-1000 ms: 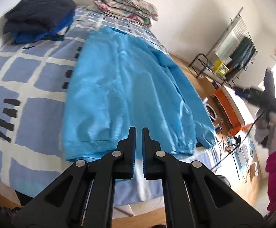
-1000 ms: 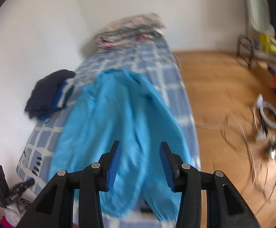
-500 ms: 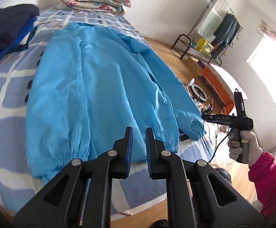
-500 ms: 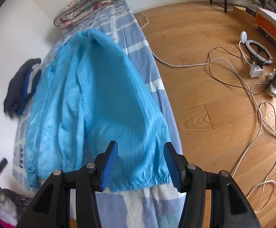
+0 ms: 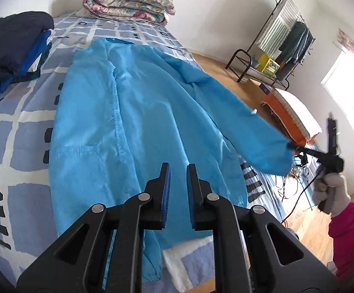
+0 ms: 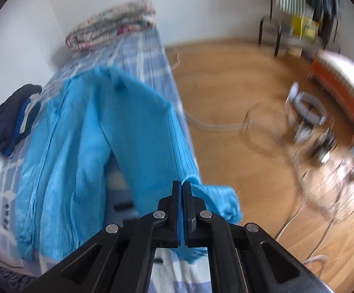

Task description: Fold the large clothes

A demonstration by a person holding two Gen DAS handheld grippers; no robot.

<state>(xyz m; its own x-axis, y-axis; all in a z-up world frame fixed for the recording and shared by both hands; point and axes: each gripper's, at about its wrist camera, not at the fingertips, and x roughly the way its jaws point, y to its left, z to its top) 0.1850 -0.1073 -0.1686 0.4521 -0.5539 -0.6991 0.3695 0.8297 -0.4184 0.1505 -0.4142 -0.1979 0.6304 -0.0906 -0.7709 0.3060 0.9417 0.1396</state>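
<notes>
A: Where is the garment relative to the fingers?

B: The blue jacket [image 5: 133, 127] lies flat on its front-to-back length ahead of the left gripper [image 5: 178, 171], spread over the bed [image 5: 18, 127]. It is a thin, smooth, slightly shiny fabric with fine creases and a stitched seam running straight away from the fingertips. Its gathered hem sits just below and behind the blue-lined pads.

A: And the left fingers themselves?

B: Parted by a narrow gap, nothing between them, hovering over the lower body of the jacket.

A: The right side?

B: The right gripper [image 6: 182, 190] has its black fingers pinched together on the jacket's sleeve [image 6: 152, 131], near the elasticated cuff, which bunches just to the right of the tips. The sleeve rises off the bed in a taut, ribbed-looking band with thin dark pinstripes.

A: What else surrounds them?

B: Far beyond the left fingertips, a rolled floral quilt [image 5: 128, 5] sits at the head of the checked sheet; to their left, a soft heap of dark folded clothes [image 5: 11, 46]. To the right of the right fingers, a wooden floor [image 6: 238, 102] with blurred cables.
</notes>
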